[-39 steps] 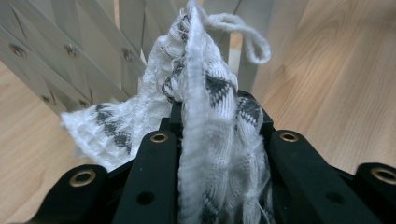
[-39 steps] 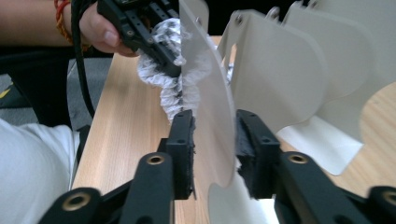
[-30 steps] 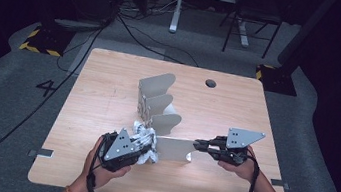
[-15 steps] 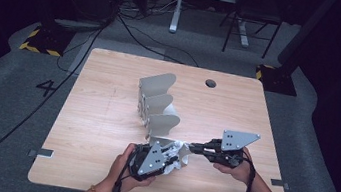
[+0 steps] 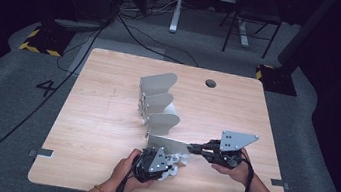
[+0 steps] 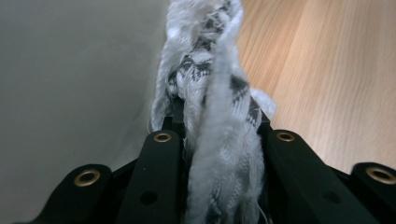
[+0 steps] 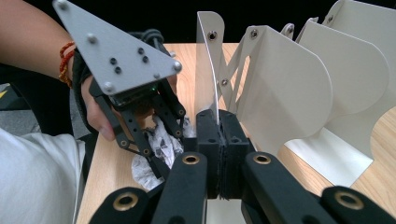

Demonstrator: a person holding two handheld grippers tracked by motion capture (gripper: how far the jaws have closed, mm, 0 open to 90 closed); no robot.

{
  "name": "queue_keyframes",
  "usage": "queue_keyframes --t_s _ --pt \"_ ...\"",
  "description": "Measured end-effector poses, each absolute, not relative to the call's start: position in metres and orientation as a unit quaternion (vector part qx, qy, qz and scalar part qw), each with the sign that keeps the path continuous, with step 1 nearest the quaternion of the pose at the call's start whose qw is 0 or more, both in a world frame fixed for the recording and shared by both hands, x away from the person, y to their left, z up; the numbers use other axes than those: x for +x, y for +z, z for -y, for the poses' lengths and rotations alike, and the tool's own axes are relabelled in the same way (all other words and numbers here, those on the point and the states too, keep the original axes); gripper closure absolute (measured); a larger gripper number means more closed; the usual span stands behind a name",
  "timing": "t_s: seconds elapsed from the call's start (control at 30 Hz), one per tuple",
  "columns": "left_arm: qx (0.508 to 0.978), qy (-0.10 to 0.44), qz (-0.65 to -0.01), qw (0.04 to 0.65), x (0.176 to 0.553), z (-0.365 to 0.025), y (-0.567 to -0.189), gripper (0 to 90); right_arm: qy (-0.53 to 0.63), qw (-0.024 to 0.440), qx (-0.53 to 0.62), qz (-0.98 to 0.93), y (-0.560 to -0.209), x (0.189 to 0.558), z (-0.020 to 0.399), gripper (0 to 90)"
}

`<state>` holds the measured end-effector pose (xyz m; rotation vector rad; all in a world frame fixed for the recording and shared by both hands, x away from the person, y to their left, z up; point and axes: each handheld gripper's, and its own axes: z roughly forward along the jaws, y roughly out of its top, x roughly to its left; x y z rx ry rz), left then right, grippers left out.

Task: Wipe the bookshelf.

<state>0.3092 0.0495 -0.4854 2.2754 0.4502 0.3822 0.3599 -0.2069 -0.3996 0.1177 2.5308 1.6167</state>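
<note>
The left hand-held gripper [image 5: 165, 165] pinches a bunched white cloth [image 6: 212, 116] at the desk's [image 5: 105, 117] near edge, just beside the nearest panel [image 5: 167, 144] of a grey accordion rack [image 5: 157, 105]. The right hand-held gripper [image 7: 218, 140] is clamped on that panel's edge, steadying it. The cloth seems not yet inside; tucking it between the panels appears left to do. The slots between panels look narrow, and the two grippers crowd each other. The desk's left half and far side give free room.
</note>
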Motion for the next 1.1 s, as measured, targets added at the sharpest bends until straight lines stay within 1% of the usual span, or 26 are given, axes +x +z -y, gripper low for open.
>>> queue_keyframes --t_s 0.13,0.3,0.43,0.53,0.67,0.77,0.83,0.9,1.1 --pt "0.895 0.158 -0.182 0.376 0.309 -0.055 -0.484 74.4 0.537 0.069 0.041 -0.84 -0.4 0.359 0.206 90.0" --pt "0.882 0.167 -0.22 0.382 0.309 -0.081 -0.477 74.3 0.538 0.069 0.045 -0.839 -0.4 0.36 0.206 90.0" --pt "0.853 0.192 -0.246 0.419 0.306 -0.103 -0.457 74.3 0.538 0.072 0.048 -0.839 -0.4 0.36 0.205 90.0" --pt "0.836 0.21 -0.244 0.445 0.303 -0.107 -0.444 74.3 0.538 0.073 0.051 -0.838 -0.401 0.361 0.205 90.0" --pt "0.821 0.23 -0.222 0.473 0.3 -0.097 -0.429 74.2 0.539 0.074 0.055 -0.837 -0.401 0.361 0.204 90.0" --pt "0.814 0.233 -0.201 0.493 0.301 -0.084 -0.419 74.2 0.54 0.074 0.059 -0.836 -0.401 0.362 0.204 90.0" --pt "0.818 0.241 -0.181 0.489 0.3 -0.074 -0.416 74.2 0.54 0.075 0.062 -0.836 -0.401 0.363 0.204 90.0" --pt "0.818 0.233 -0.176 0.496 0.301 -0.064 -0.417 74.2 0.541 0.075 0.063 -0.835 -0.401 0.363 0.204 90.0" --pt "0.839 0.222 -0.146 0.475 0.306 -0.039 -0.429 74.2 0.538 0.08 0.068 -0.836 -0.401 0.363 0.205 90.0"
